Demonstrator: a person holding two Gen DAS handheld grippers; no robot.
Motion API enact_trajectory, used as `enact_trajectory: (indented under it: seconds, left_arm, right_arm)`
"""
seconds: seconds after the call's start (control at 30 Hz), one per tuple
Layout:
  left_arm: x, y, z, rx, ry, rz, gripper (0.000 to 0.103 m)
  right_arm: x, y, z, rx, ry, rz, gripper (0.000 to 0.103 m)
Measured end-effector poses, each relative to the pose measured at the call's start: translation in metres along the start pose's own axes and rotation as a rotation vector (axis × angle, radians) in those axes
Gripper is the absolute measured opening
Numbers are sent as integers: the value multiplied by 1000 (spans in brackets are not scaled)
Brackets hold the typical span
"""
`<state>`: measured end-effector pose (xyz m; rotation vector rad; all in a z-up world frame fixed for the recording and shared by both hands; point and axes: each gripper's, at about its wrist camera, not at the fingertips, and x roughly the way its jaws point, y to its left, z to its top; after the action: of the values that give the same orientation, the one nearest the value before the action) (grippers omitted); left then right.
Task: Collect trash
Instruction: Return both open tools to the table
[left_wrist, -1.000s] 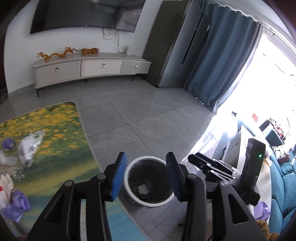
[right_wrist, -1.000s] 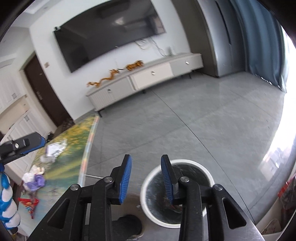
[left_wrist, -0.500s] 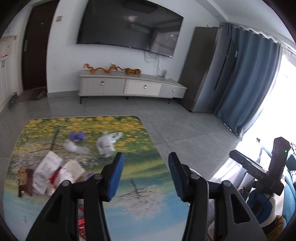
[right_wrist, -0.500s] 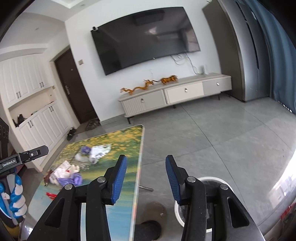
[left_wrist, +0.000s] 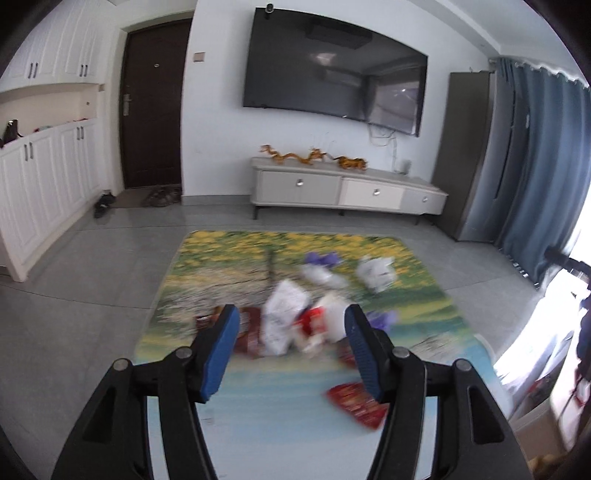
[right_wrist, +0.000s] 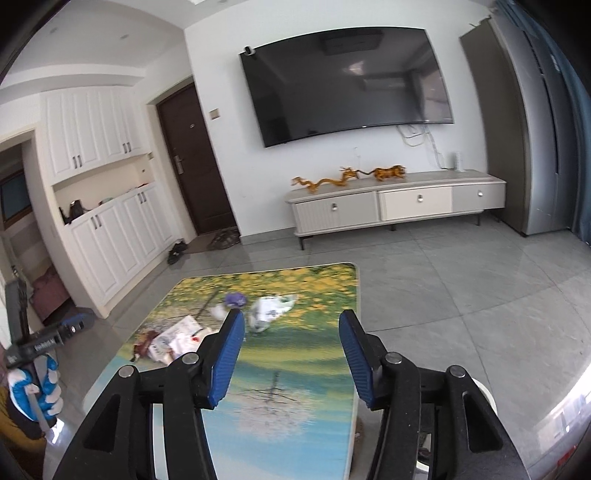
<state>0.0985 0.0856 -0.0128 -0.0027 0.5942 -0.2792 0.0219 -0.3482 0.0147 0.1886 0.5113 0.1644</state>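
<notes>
Evidently both the left gripper (left_wrist: 290, 345) and right gripper (right_wrist: 291, 352) are opening empty; wrappers (left_wrist: 295, 321) are lying uncollected on the table (left_wrist: 280, 406).

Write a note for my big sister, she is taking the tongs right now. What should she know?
Left tongs: empty, jaws opening, pointed at the trash pile on the painted table.
Right tongs: empty too, jaws opening, above the table's near end.
Trash on the table: white wrappers, red packets, one red packet lying closest, purple scraps and a crumpled white bag farther back.
White bin: on the floor by the table's right side, only its rim shows.
Done: nothing is held now.
Left: pick up every piece from the table and drop it in the bin.
</notes>
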Motion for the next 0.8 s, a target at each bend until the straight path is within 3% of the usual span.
enact_trajectory:
  seconds: [0.23,0.57,0.8]
  left_arm:
    - [35,60,-44,39,87,50,57]
    - [115,71,-55,102,177,10,57]
    - [146,69,-55,155,211,16,57]
  right_arm:
    - [55,48,4,-44,116,84,55]
    - [146,110,-14,-115,339,189,58]
    - [206,142,-36,-164,487,240,60]
